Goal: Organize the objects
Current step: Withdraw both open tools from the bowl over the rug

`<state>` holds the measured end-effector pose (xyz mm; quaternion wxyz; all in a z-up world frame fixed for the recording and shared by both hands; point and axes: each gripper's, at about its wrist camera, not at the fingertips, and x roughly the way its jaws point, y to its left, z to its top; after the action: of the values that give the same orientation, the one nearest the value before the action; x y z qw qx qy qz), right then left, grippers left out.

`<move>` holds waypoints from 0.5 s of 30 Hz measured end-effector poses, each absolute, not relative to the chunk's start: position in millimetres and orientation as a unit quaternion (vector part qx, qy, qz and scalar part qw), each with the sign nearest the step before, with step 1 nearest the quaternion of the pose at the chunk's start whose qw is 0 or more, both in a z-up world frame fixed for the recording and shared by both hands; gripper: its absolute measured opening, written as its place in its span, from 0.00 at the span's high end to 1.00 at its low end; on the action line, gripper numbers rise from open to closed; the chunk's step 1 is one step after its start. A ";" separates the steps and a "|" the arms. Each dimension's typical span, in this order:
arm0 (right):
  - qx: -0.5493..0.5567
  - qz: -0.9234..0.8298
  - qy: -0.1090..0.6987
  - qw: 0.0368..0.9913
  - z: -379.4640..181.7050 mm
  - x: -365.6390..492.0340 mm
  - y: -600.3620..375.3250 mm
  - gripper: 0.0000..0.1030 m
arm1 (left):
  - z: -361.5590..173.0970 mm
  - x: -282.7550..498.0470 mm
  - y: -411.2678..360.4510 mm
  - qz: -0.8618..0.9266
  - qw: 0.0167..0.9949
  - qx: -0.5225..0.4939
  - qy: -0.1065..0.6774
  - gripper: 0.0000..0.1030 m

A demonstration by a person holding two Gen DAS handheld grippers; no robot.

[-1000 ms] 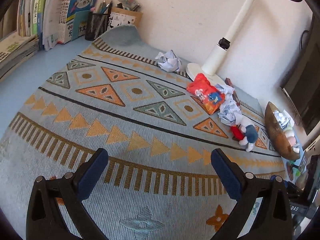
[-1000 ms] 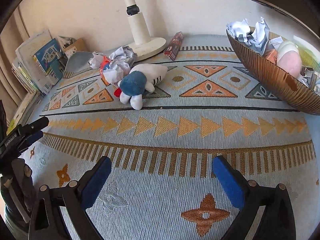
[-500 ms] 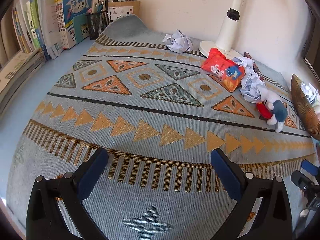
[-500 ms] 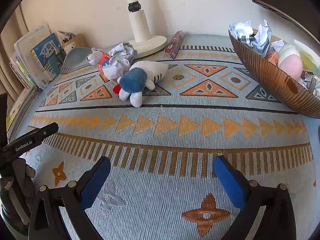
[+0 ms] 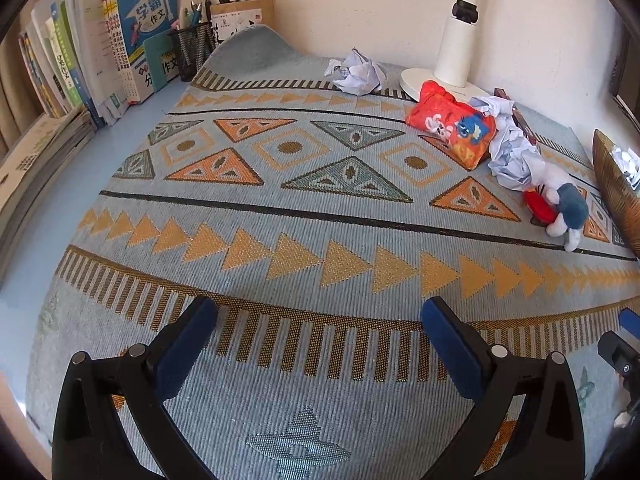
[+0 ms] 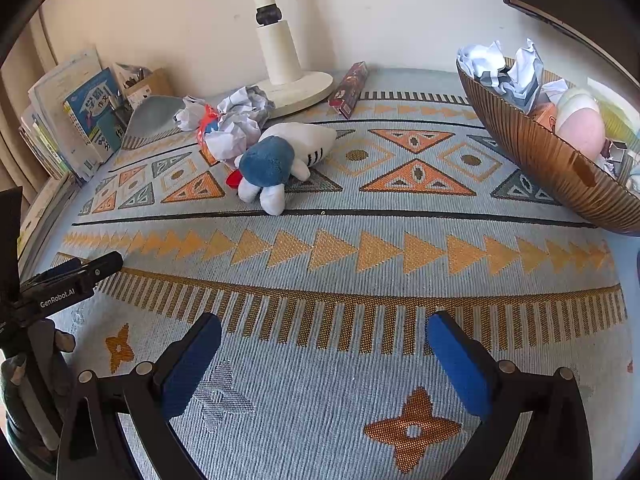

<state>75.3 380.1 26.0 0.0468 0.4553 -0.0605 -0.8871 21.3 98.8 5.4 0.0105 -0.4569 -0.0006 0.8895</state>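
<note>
Woven patterned cloth (image 5: 320, 240) across desk.
Left gripper (image 5: 320, 344) and right gripper (image 6: 324, 356) spread, empty; ribbed bowl (image 6: 540, 152), plush toy (image 6: 276, 160).

Lamp base (image 6: 298, 88) on patterned mat (image 5: 320, 216); books (image 5: 120, 36) upright.

Two handheld grippers share one build: the left gripper (image 5: 318, 328) and the right gripper (image 6: 324, 344) each carry a pair of matte black, forked plastic arms tipped with long, flat blue foam pads (image 6: 458, 368). Round silver pivot pins (image 5: 137, 349) stud each arm near the joints. Seen from the right wrist camera, the left unit's black body bears white "GenRobot.AI" lettering (image 6: 57, 298).
</note>
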 end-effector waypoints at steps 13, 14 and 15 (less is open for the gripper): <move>0.457 -0.887 -0.054 0.044 24.1 74.4 379.0 0.00 | 20.4 3.2 84.4 0.886 0.033 -0.461 -0.030 0.03; 0.458 -0.886 -0.054 0.044 24.0 74.4 378.9 0.00 | 32.6 -3.4 72.5 0.896 0.034 -0.438 -0.066 0.03; 0.459 -0.886 -0.054 0.043 23.9 74.0 378.9 0.00 | 46.1 -12.1 61.3 0.904 0.035 -0.415 -0.096 0.03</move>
<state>74.0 378.9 23.9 0.0429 0.4585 -0.0539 -0.8860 -12.1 61.3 46.1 0.0351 -0.4146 -0.0961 0.9043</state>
